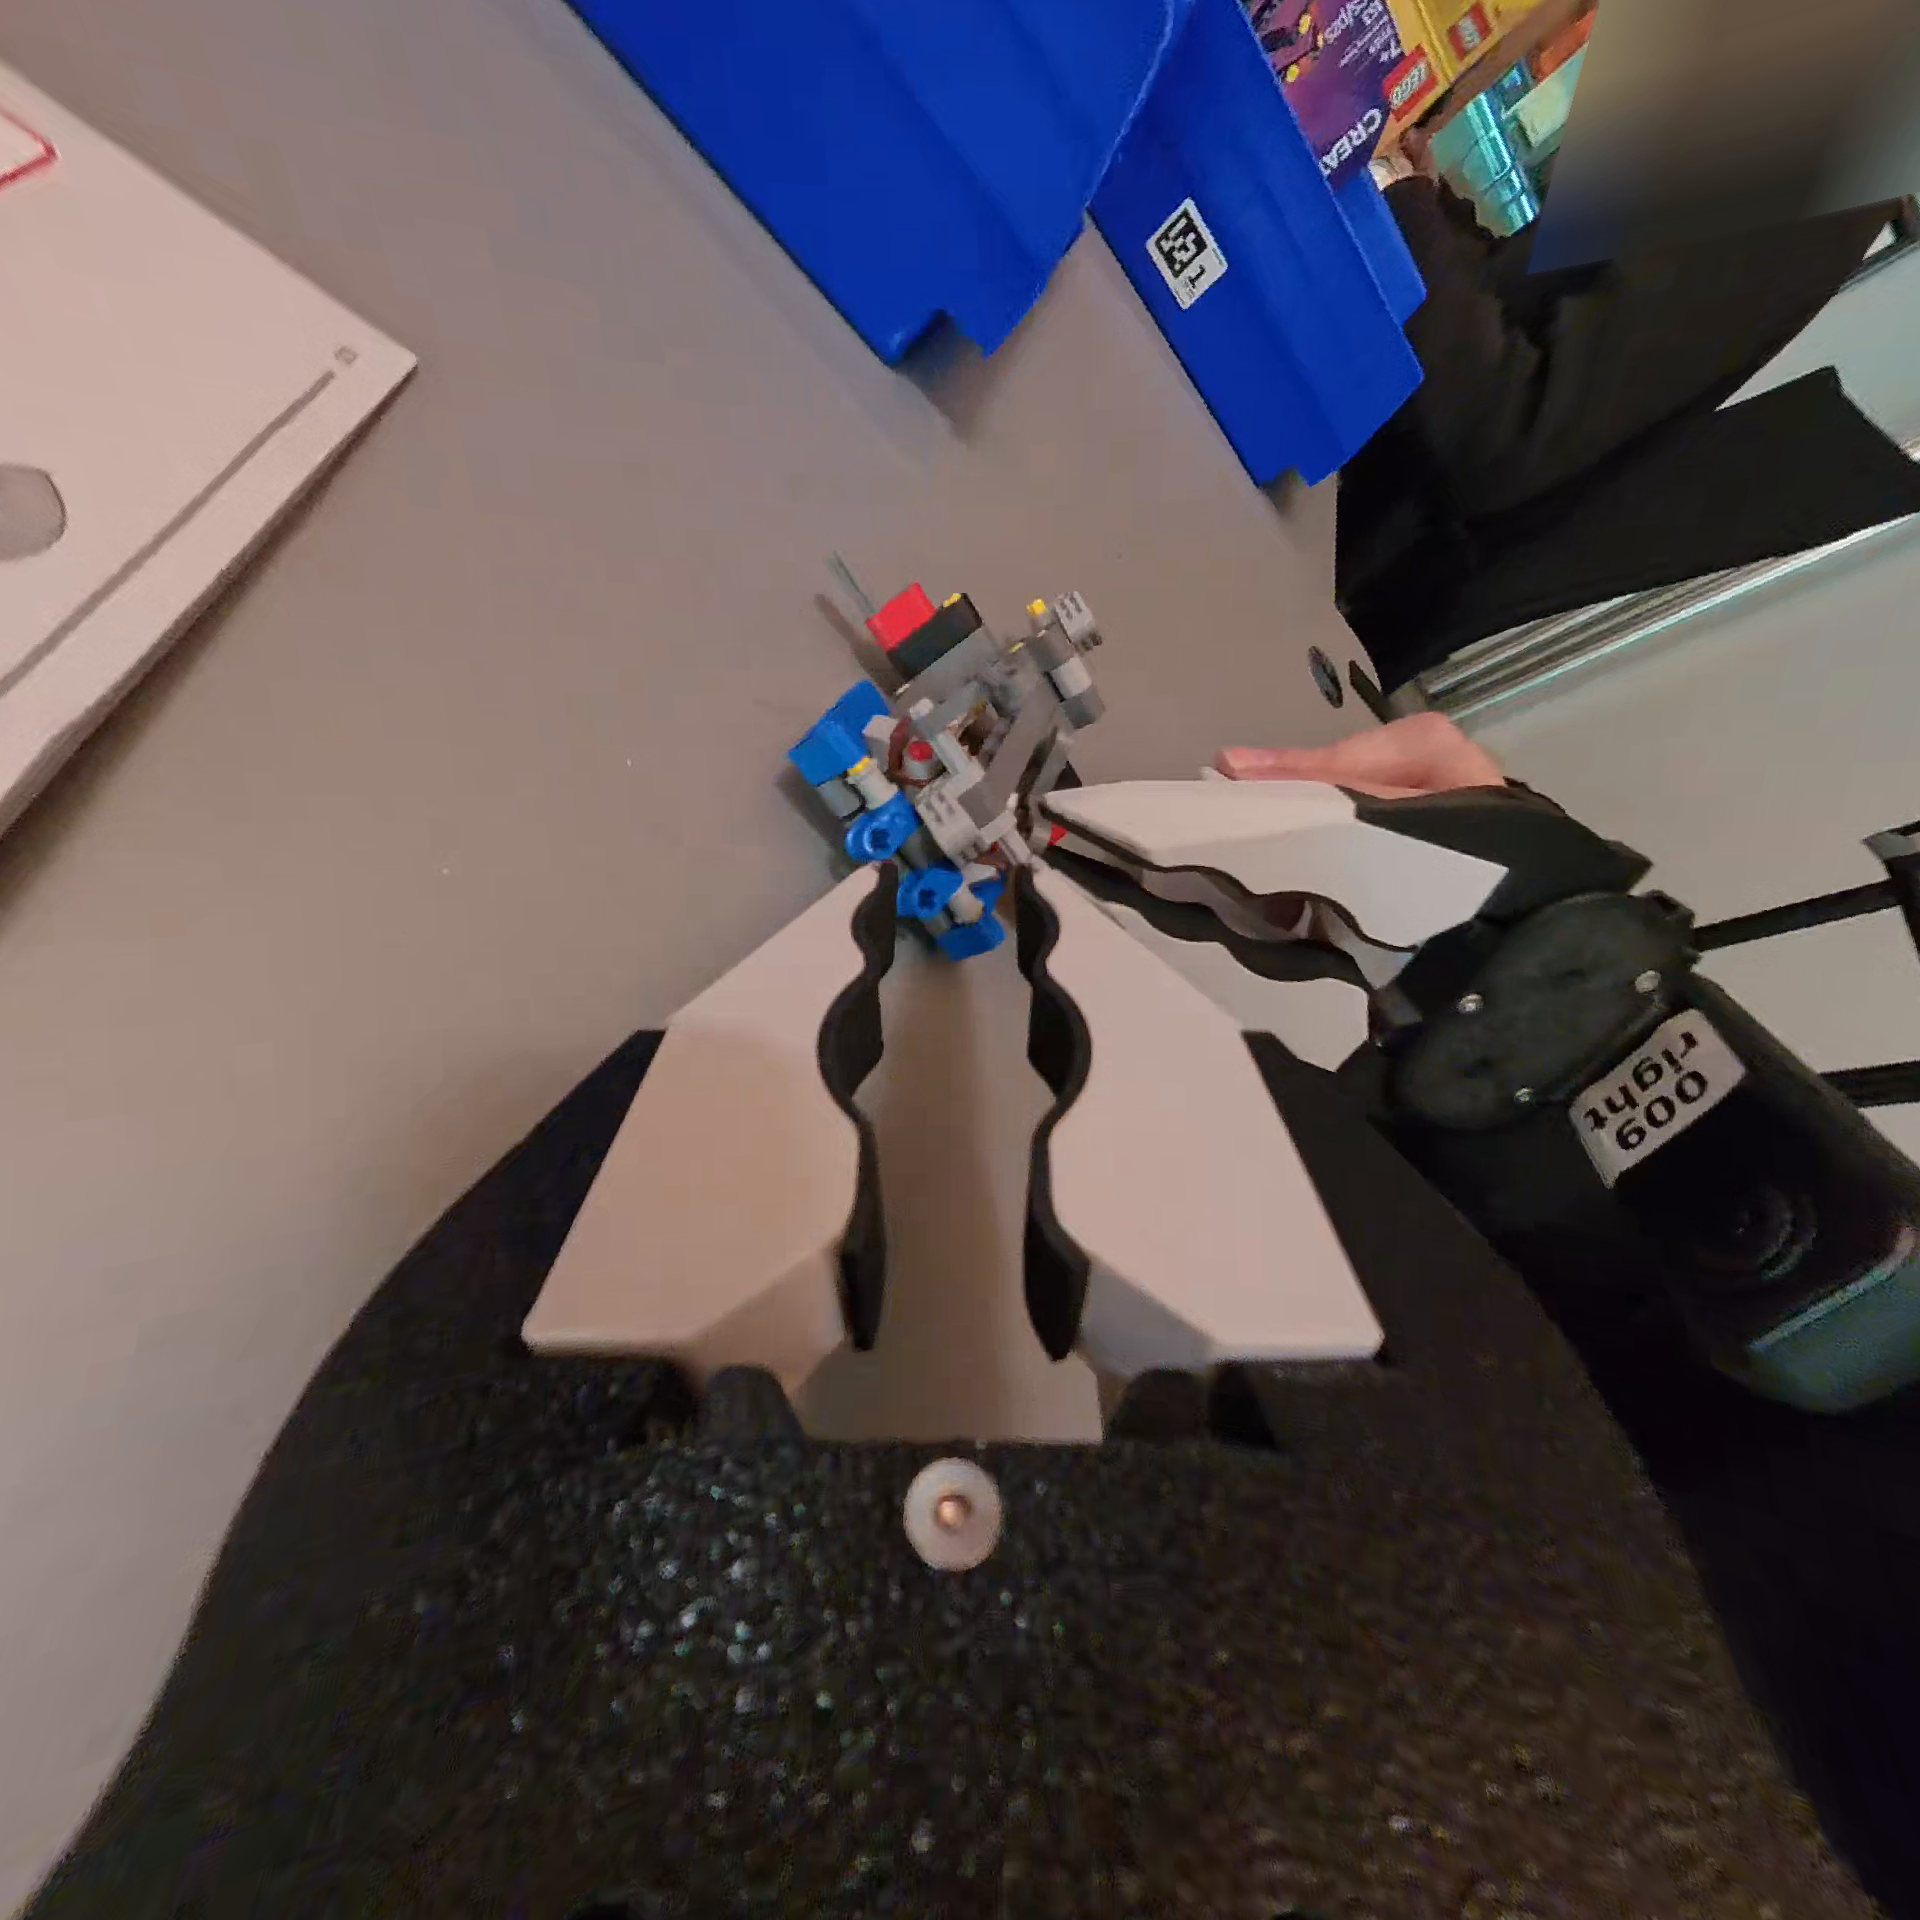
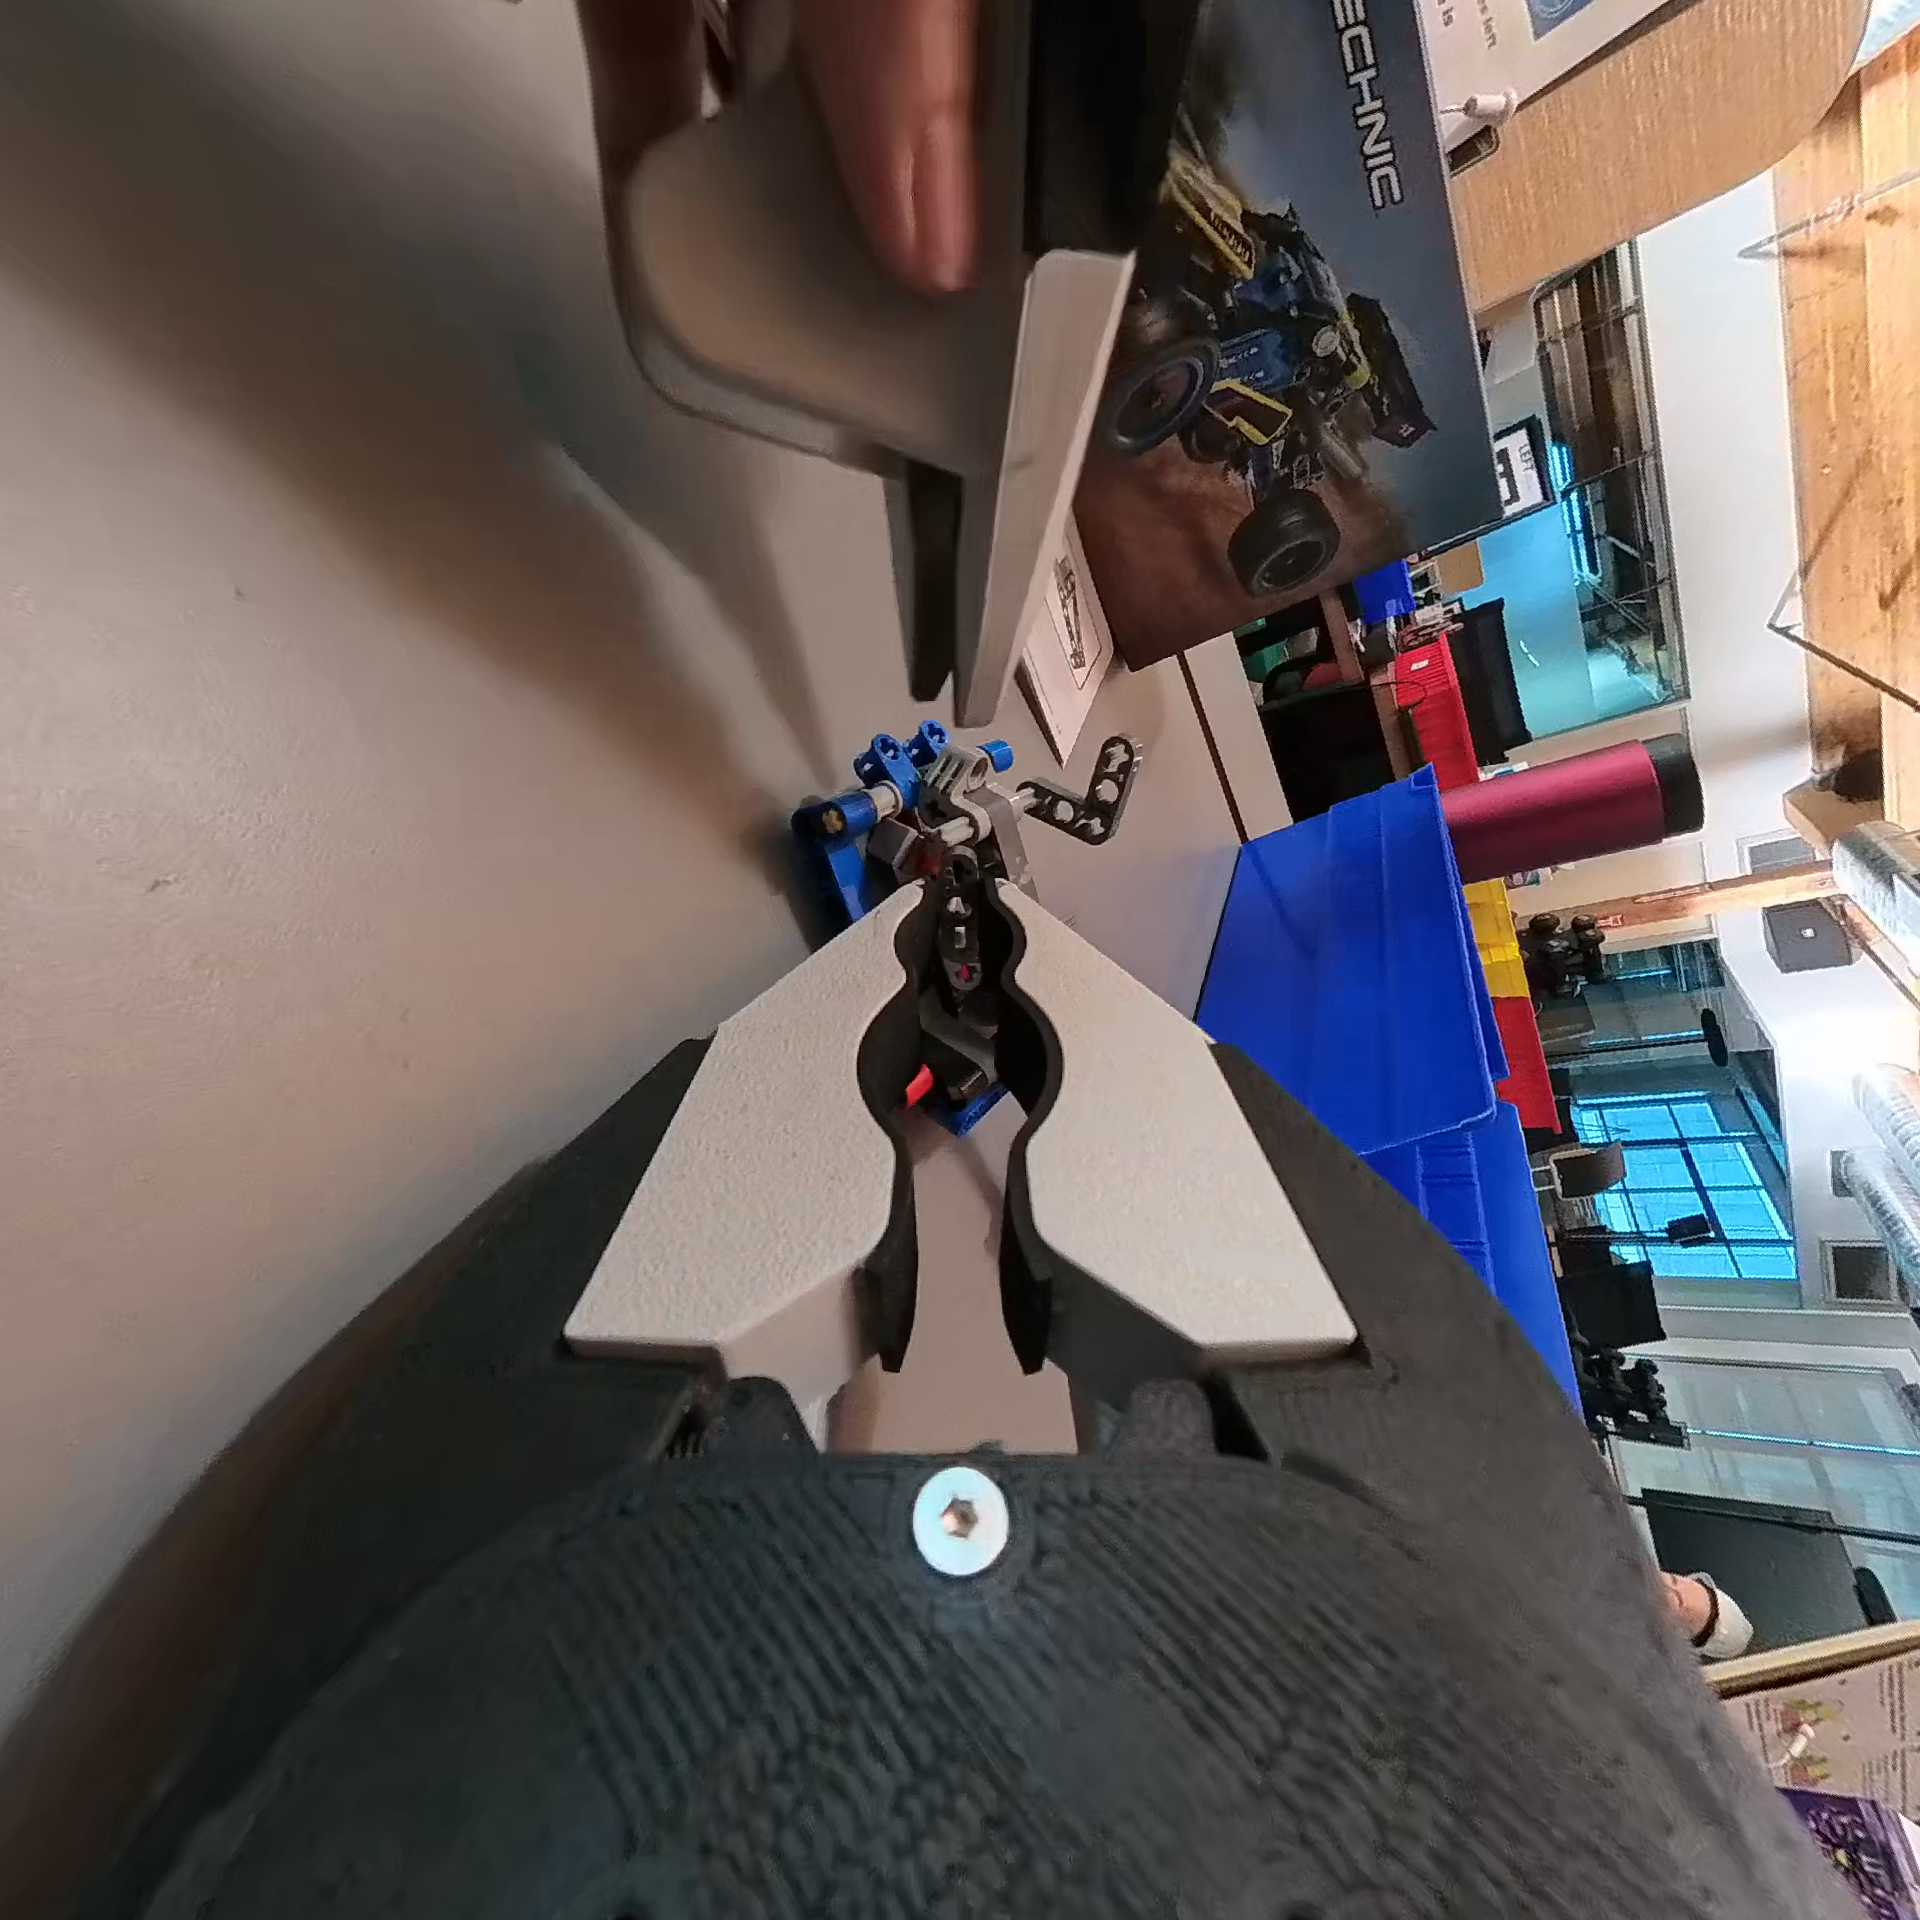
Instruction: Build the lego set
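Observation:
A small toy brick assembly (image 1: 956, 748) of grey, blue, black and red parts stands on the grey table (image 1: 416, 779). My left gripper (image 1: 948, 883) is open. Its tips flank the assembly's blue connectors (image 1: 930, 894) with a gap at each pad. In the right wrist view the left gripper (image 2: 951, 696) shows just off the assembly (image 2: 914, 810). My right gripper (image 2: 961, 899) is shut on a black holed beam (image 2: 958, 930) of the assembly. In the left wrist view the right gripper (image 1: 1049, 826) reaches in from the right. A black L-shaped beam (image 2: 1101, 795) sticks out on the far side.
Blue bins (image 1: 935, 156) stand behind the assembly and also show in the right wrist view (image 2: 1351, 966). A white printed sheet (image 1: 156, 416) lies at the left. A toy box (image 2: 1299, 312) and a magenta bottle (image 2: 1558, 810) stand farther off. A person in black (image 1: 1558, 416) is at the right.

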### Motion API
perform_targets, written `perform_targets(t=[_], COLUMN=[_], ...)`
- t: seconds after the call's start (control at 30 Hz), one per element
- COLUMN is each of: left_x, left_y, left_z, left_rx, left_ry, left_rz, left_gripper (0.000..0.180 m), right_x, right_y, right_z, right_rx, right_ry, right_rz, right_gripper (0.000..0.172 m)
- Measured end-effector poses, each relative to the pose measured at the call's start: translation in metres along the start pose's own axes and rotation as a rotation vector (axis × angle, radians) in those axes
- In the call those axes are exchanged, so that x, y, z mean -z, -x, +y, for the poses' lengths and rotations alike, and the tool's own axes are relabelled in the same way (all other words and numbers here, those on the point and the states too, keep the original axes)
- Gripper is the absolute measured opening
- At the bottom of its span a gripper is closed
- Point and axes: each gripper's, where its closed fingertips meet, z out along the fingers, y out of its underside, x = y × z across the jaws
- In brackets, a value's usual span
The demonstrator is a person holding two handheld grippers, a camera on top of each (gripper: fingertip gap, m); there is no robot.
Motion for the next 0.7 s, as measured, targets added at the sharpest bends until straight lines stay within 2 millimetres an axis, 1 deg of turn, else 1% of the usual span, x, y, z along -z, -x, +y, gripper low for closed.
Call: perform_targets(t=[0.17,0.3,0.47,0.57,0.63,0.7], left_x=[-0.006,-0.009,-0.010,-0.009,-0.007,-0.005], left_y=[-0.003,-0.006,-0.006,-0.003,-0.005,-0.004], left_z=[-0.004,-0.004,-0.003,-0.004,-0.007,-0.011], left_rx=[0.100,0.146,0.219,0.221,0.193,0.154], left_ry=[0.017,0.047,0.068,0.068,0.059,0.047], left_rz=[0.074,0.115,0.158,0.141,0.139,0.107], left_gripper=[0.020,0.020,0.014,0.006,0.000,0.000], right_x=[0.000,0.000,0.001,0.001,0.001,0.001], right_y=[0.000,0.000,0.000,0.000,0.001,0.001], right_z=[0.000,0.000,-0.001,-0.001,-0.002,-0.002], right_rx=[0.003,0.005,0.003,0.006,0.014,0.019], right_ry=[-0.002,-0.001,-0.005,-0.009,-0.007,-0.007], right_rz=[0.002,0.002,0.003,0.001,0.000,0.002], right_gripper=[0.004,0.004,0.004,0.004,0.004,0.004])
